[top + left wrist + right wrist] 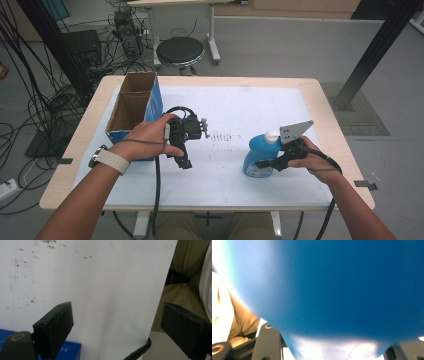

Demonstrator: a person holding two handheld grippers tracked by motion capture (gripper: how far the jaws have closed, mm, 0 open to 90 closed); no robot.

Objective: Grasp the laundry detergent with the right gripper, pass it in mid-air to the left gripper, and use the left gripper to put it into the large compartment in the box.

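Blue bottle (256,156), white cap, upright

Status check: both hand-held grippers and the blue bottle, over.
Right hand-held gripper shut on blue bottle, upright on table. Left hand-held gripper open, empty. Cardboard box far left, path clear.

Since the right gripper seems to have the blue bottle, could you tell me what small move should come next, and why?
Probably lift the blue bottle slightly: the right gripper is clamped on it, while the left gripper is open and the cardboard box waits across the table.
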